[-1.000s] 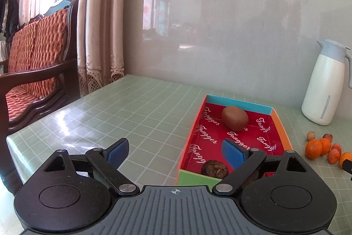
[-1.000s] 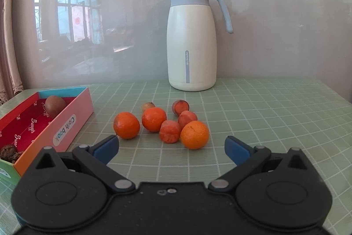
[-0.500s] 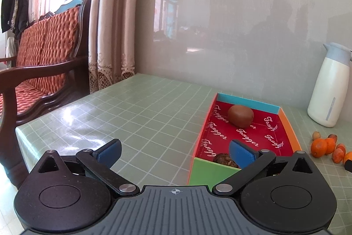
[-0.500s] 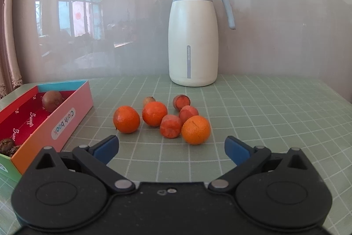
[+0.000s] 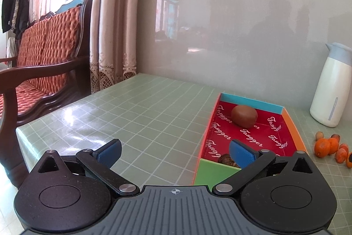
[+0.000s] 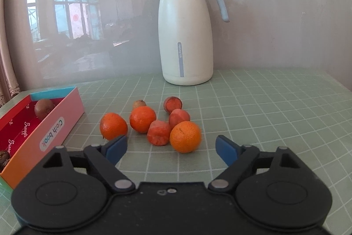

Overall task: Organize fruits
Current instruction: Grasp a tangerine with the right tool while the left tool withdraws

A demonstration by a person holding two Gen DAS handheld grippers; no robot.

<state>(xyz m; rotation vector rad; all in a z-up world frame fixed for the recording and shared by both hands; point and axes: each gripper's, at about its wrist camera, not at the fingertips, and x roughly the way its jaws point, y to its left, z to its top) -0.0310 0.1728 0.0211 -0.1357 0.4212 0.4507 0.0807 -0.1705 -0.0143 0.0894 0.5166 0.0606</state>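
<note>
A colourful box [image 5: 293,124] with a red lining lies on the green checked table; a brown kiwi [image 5: 244,116] rests at its far end and a dark wrinkled fruit [image 5: 226,160] at its near end. My left gripper [image 5: 173,152] hangs open beside the box's near left corner, holding nothing. In the right wrist view a cluster of oranges [image 6: 186,136] and smaller reddish fruits [image 6: 158,132] sits mid-table, right of the box [image 6: 55,124]. My right gripper [image 6: 170,148] is just short of the nearest orange, its jaws closing, no pad touching fruit.
A white thermos jug [image 6: 186,36] with a blue lid stands at the back by the grey wall. A wooden chair with red cushions [image 5: 44,54] and curtains are left of the table. The table's left edge [image 5: 22,131] is close to my left gripper.
My right gripper has moved forward toward the fruit cluster and its jaws have narrowed. My left gripper's jaws widened slightly and its view drew back and shifted left of the box.
</note>
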